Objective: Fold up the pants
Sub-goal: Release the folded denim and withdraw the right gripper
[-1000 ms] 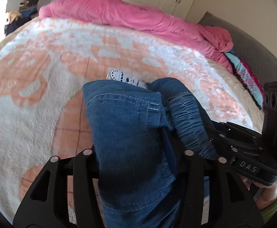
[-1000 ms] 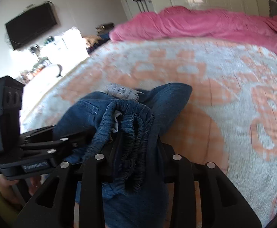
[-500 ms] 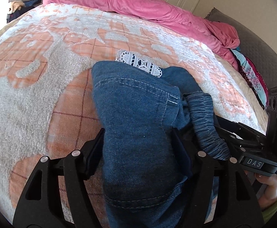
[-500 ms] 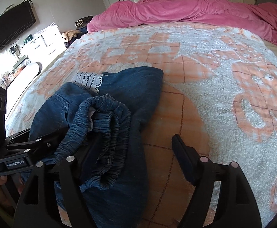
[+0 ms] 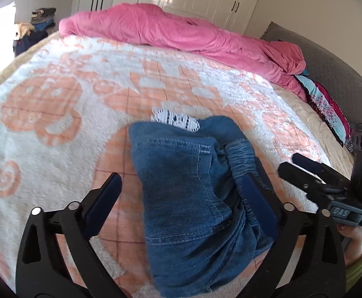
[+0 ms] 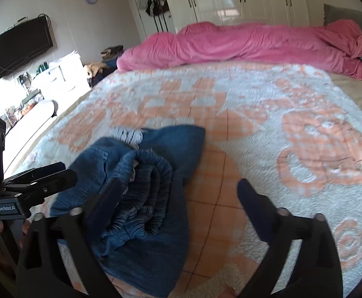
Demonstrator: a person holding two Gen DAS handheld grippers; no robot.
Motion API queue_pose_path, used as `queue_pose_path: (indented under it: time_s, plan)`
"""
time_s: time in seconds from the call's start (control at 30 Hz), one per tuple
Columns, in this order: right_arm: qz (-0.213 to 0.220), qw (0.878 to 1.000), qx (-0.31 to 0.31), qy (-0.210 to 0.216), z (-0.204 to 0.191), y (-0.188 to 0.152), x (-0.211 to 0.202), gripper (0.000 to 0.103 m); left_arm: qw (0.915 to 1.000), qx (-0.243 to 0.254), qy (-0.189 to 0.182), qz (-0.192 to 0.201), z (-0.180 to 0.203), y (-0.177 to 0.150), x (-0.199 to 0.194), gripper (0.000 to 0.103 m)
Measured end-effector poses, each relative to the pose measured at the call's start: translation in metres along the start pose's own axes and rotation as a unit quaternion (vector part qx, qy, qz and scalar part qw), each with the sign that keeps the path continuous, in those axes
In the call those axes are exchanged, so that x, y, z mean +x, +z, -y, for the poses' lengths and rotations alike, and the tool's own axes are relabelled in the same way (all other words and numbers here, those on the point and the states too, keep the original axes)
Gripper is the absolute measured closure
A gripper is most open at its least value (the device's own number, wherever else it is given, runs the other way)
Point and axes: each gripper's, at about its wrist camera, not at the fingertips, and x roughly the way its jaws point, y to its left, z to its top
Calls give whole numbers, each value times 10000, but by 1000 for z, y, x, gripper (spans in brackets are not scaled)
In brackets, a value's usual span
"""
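1. Bedroom first: a wide bed [image 5: 56, 104] under a peach-and-white blanket, with a pink duvet [image 5: 171, 32] heaped at the far side.
2. Folded pants [image 5: 185, 198] lie on the blanket.
3. Left gripper [image 5: 181, 198] and right gripper [image 6: 178, 198] are both opening, jaws apart, pants loose between them.
4. Best to pull back cleanly, snagging no denim.
5. Only the right view shows the wall TV [image 6: 19, 47].

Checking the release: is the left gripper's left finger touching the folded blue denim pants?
Apart. Left wrist view shows blanket between that finger and the pants; jaws opening.
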Motion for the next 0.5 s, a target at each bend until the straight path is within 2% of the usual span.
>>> queue_pose_path:
  time_s: [0.23, 0.5]
  plan:
    - [406, 9992, -37, -6, -5, 5, -29, 5, 9998, 42, 116, 171, 1, -3, -27, 10]
    - [603, 9980, -170, -53, -17, -16, -69, 5, 9995, 23, 150, 279, 6, -23, -55, 10]
